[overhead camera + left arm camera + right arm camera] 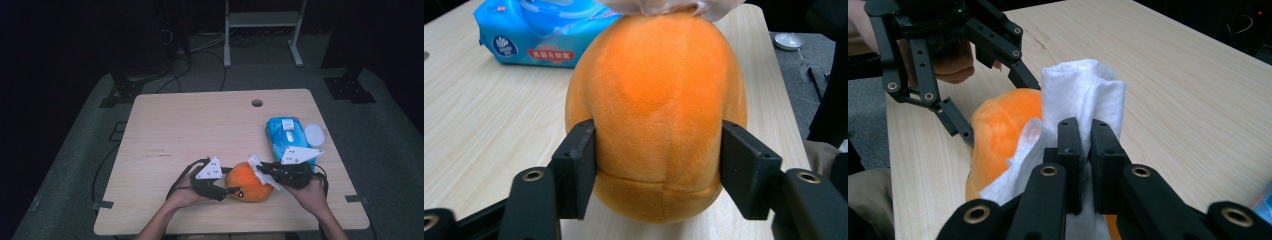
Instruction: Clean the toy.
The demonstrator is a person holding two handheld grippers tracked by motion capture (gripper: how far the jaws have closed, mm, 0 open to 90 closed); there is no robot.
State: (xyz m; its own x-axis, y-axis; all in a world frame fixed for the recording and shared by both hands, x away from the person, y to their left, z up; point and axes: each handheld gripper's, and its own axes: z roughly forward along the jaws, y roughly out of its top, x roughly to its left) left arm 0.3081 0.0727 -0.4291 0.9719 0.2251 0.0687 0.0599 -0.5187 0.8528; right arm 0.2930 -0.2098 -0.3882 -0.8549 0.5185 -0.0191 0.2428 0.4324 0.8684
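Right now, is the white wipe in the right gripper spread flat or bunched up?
Bunched up. The white wipe stands crumpled between the right gripper's closed jaws, folds draping onto the orange plush.

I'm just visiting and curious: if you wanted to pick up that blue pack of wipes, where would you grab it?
Across its short width, coming straight down from above. The wipes pack lies flat on the table, long and soft, so the tongs could probably close on its two long sides near the middle, clear of the white lid on top.

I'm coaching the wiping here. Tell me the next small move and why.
Probably stroke the right gripper across the orange toy. It is shut on the wipe, which already lies against the toy, and the left gripper clamps the toy from both sides.
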